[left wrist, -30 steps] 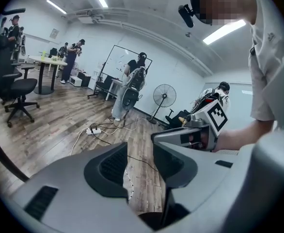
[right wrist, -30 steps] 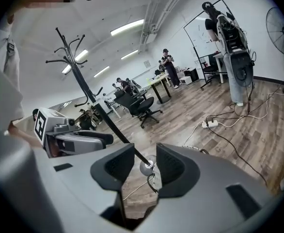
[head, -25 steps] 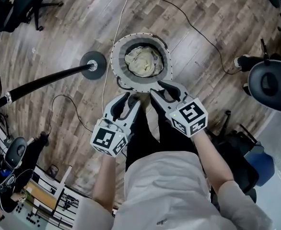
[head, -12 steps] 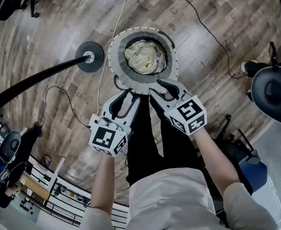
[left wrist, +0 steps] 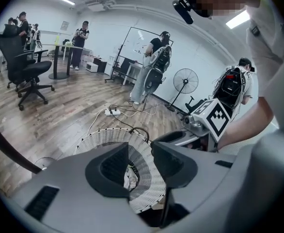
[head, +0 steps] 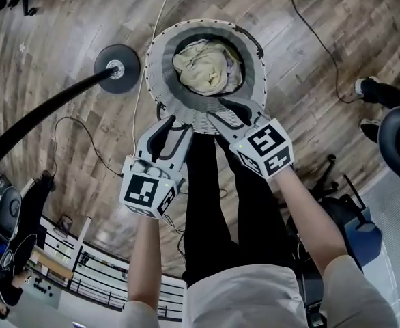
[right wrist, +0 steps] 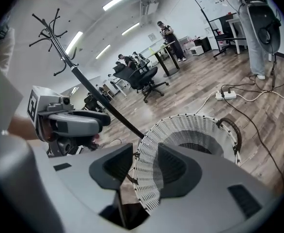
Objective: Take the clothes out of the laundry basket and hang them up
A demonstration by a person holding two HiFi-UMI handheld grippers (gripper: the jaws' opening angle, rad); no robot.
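A round white wicker laundry basket (head: pixel 158 80) stands on the wood floor, with a cream garment (head: pixel 200 63) bunched inside it. Both grippers hang over the basket's near rim. My left gripper (head: pixel 173 134) is open and empty; between its jaws I see the basket wall (left wrist: pixel 103 140) and a scrap of cloth (left wrist: pixel 130 178). My right gripper (head: pixel 226 113) is open too. Its jaws have just been opening, with nothing gripped; the rim (right wrist: pixel 190 125) shows beyond them. Each gripper appears in the other's view: the right gripper (left wrist: pixel 181 137) and the left gripper (right wrist: pixel 76 123).
A coat stand's round base (head: pixel 116 67) sits left of the basket, and its dark pole (right wrist: pixel 84 81) leans up past my left side. Cables and a power strip (left wrist: pixel 112 112) lie beyond the basket. An office chair (head: pixel 399 135) stands at the right. People stand in the background.
Both grippers have come down toward the basket's near rim, and the basket now looks larger and closer. The right jaws stand a little wider.
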